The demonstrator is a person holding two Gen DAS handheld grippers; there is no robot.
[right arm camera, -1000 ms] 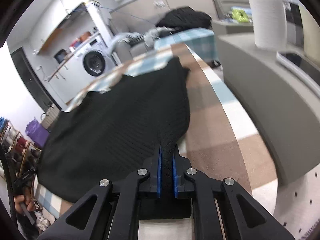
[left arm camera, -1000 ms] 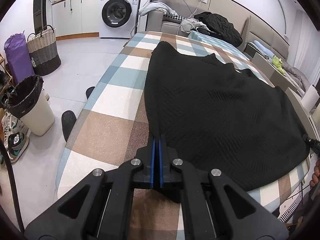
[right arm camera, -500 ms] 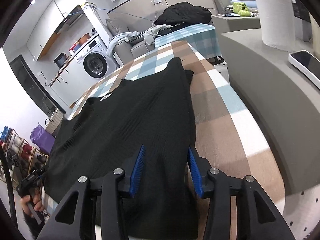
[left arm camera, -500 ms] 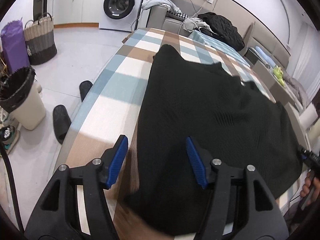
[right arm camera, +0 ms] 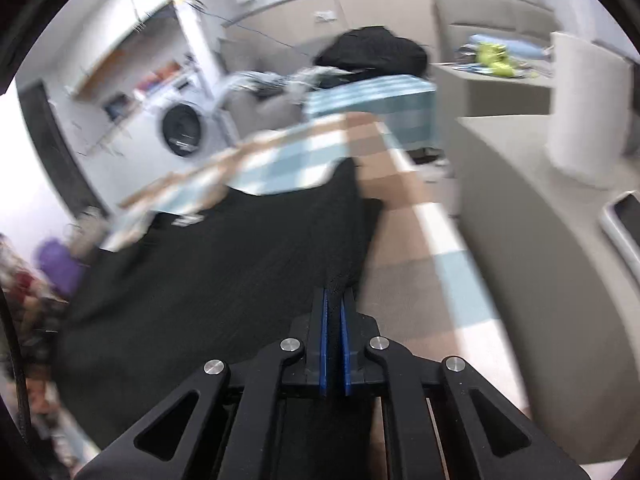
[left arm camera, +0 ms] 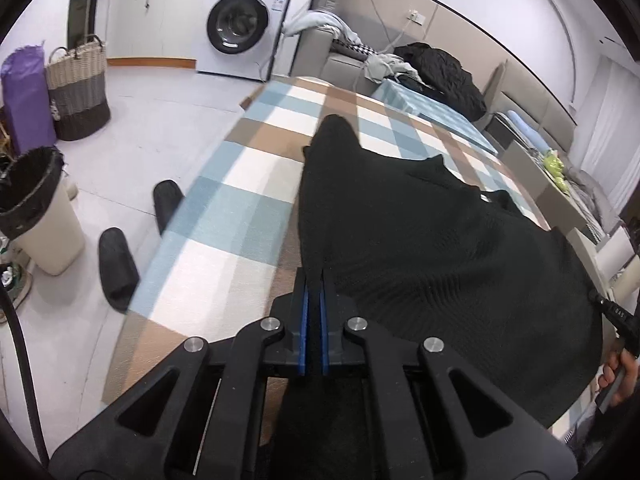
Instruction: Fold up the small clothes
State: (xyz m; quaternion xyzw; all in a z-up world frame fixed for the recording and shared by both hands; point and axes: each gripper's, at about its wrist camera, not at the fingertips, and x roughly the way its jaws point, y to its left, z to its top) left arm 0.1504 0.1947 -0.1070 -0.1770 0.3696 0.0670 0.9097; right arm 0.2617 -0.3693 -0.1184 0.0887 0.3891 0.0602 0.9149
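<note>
A black knit garment (left arm camera: 420, 240) lies spread on a table covered with a blue, brown and white checked cloth (left arm camera: 240, 208). My left gripper (left arm camera: 314, 280) is shut on the garment's near left edge, with fabric pinched between the blue pads. In the right wrist view, which is motion-blurred, my right gripper (right arm camera: 334, 300) is shut on the near right edge of the same garment (right arm camera: 240, 260). The other gripper and a hand (left arm camera: 618, 368) show at the right edge of the left wrist view.
Left of the table on the floor are black slippers (left arm camera: 116, 268), a lined bin (left arm camera: 36, 208), a woven basket (left arm camera: 78, 88) and a washing machine (left arm camera: 240, 28). A grey counter (right arm camera: 520, 208) with a phone (right arm camera: 628, 220) stands to the right. A sofa with clothes (left arm camera: 436, 72) lies beyond.
Both grippers were shut a second ago, opened half a second ago, and have shut again on the garment's near edge. The right view is now blurred by motion.
</note>
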